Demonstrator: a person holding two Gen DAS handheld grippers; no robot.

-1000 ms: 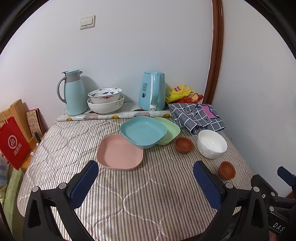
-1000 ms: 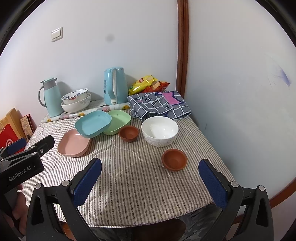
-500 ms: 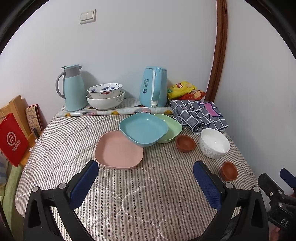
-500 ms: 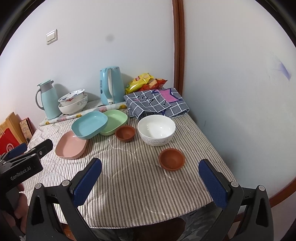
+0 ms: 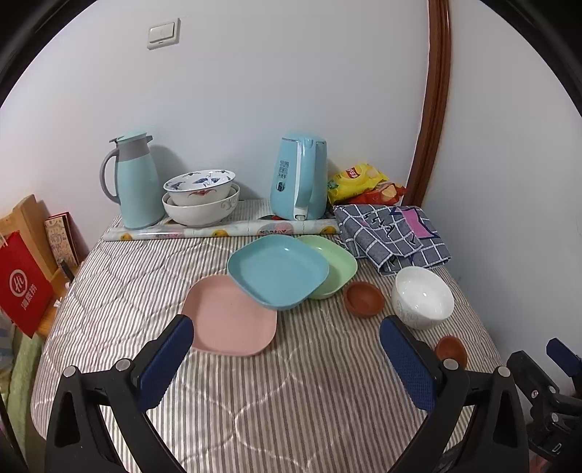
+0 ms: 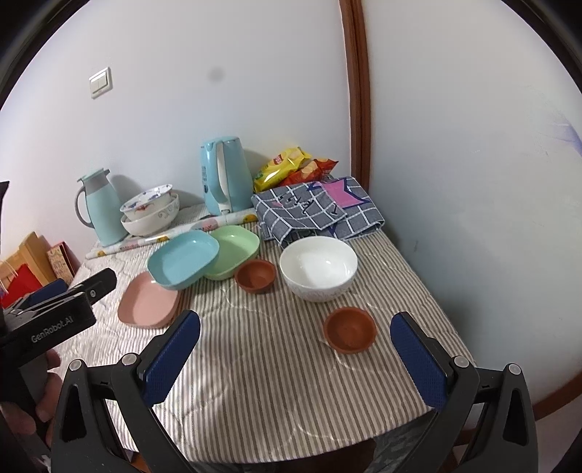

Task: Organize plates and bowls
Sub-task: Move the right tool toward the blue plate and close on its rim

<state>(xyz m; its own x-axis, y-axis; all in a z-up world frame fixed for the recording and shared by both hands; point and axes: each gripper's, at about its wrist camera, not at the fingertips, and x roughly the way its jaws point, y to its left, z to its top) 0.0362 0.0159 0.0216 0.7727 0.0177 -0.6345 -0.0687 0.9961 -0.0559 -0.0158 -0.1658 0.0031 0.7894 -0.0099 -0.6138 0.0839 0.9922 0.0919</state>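
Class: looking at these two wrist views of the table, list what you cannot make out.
- Pink plate: its far corner lies under the blue plate, both views.
- Green plate: its left part is covered by the blue plate.
- Lower stacked bowl: its inside is hidden by the bowl nested in it.

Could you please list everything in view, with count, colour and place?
plates: 3; pink, blue, green; mid-table, overlapping, blue on top
small bowls: 2; brown; one beside the green plate, one near the front edge
white bowl: 1; right of centre
patterned bowls: 2; white, nested; back
jug: 1; light blue; back left
kettle: 1; light blue; back
snack bags: 2; yellow, red; back corner
cloth: 1; grey checked; back right
roll: 1; printed; before the kettle
tablecloth: 1; striped
switch: 1; white; wall
left hand-held gripper: open
right hand-held gripper: open
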